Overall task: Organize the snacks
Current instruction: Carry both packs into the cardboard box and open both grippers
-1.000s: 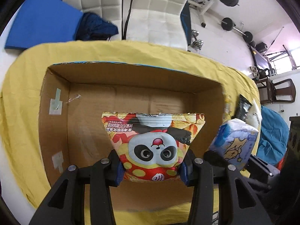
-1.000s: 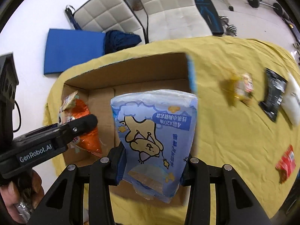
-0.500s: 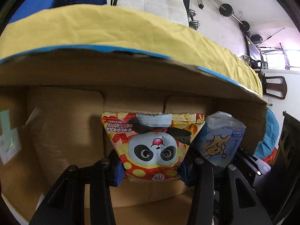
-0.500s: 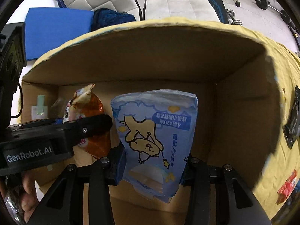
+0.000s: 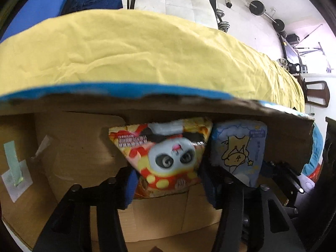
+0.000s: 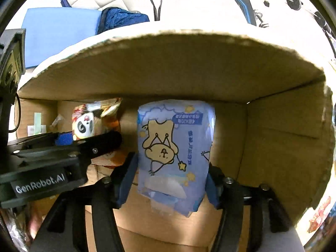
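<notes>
- The left claw (image 5: 168, 187) pinches the panda snack bag (image 5: 168, 157) by its lower sides, its blue pads pressed against the packet.
- That bag sits inside the cardboard box (image 5: 69, 147), upside down, with its top edge up against the far wall; whether it touches the box floor is hard to tell from this angle.
- The right claw (image 6: 170, 180) pinches the blue bear-print packet (image 6: 174, 147), also inverted, with its blue pads on both sides of it.
- This packet is inside the box as well, close to the far wall and just beside the panda bag, to its right.
- In the right wrist view, the left claw's black body reaches in from the left, the panda bag showing beyond it.
- The box has a blue outer edge (image 5: 126, 87) and rests on a bench covered with a yellow cloth (image 5: 147, 48).
- A pale green tape strip (image 5: 13, 161) is stuck to the box's left inner wall.
</notes>
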A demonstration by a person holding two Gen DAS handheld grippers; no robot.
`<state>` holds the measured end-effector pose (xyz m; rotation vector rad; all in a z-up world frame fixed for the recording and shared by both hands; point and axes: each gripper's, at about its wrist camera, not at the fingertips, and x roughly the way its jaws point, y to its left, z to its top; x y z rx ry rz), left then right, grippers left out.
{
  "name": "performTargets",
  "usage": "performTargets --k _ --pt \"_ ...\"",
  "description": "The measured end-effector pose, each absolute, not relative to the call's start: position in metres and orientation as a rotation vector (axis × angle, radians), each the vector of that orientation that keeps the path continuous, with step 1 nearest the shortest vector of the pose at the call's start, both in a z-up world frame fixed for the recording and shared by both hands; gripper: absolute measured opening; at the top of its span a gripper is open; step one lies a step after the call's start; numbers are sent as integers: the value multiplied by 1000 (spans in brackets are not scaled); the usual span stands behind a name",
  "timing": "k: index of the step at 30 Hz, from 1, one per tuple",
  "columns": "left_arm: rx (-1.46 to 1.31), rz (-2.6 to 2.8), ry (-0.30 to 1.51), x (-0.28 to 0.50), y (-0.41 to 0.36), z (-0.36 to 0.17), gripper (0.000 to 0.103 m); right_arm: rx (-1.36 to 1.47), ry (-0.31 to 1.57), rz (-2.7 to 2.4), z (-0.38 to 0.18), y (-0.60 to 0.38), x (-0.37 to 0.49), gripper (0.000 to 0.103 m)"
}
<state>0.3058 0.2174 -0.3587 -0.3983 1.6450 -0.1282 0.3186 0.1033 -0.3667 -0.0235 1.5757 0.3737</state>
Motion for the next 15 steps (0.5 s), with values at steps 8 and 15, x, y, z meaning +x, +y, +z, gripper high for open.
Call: performTargets --k 8,15 --pt "-353 -123 1597 293 219 -328 84 -35 1556 355 -339 95 297 66" --pt "-265 -77 1525 261 229 -294 91 -69 1514 288 -301 88 274 98"
